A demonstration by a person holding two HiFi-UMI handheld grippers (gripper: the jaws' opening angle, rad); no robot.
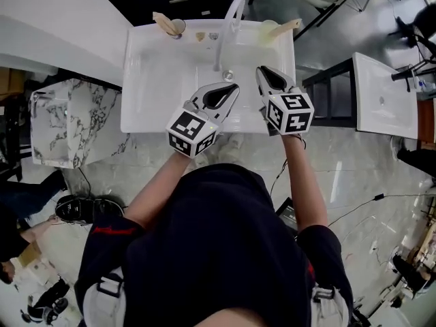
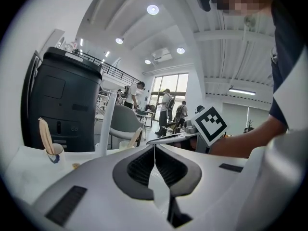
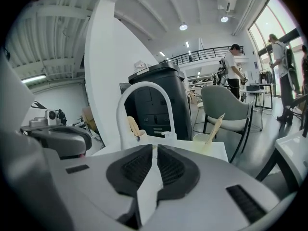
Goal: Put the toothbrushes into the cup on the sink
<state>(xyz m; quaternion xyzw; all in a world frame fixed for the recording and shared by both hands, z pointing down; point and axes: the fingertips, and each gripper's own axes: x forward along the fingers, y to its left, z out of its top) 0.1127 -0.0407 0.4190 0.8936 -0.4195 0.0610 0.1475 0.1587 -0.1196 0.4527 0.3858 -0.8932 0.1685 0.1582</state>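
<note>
- One toothbrush (image 1: 163,22) stands in the left cup (image 1: 178,27) on the back rim of the sink (image 1: 146,80). Its free end leans toward 10 o'clock.
- A second toothbrush (image 1: 287,26) stands in the right cup (image 1: 268,27) on the same rim, leaning toward 2 o'clock.
- Both brushes look already housed, one per cup. If they are meant to share a cup, one has to be lifted out first.
- The right gripper (image 1: 259,69) has the right cup near, at 12 o'clock. Its jaws are pressed together with nothing between them.
- The left gripper (image 1: 235,86), jaws likewise together and empty, has the left cup at 10 o'clock, farther off.
- The faucet (image 1: 225,36) arches over the basin between the cups, across the left gripper's line to its cup.
- The drain (image 1: 228,75) lies just ahead of both tips.
</note>
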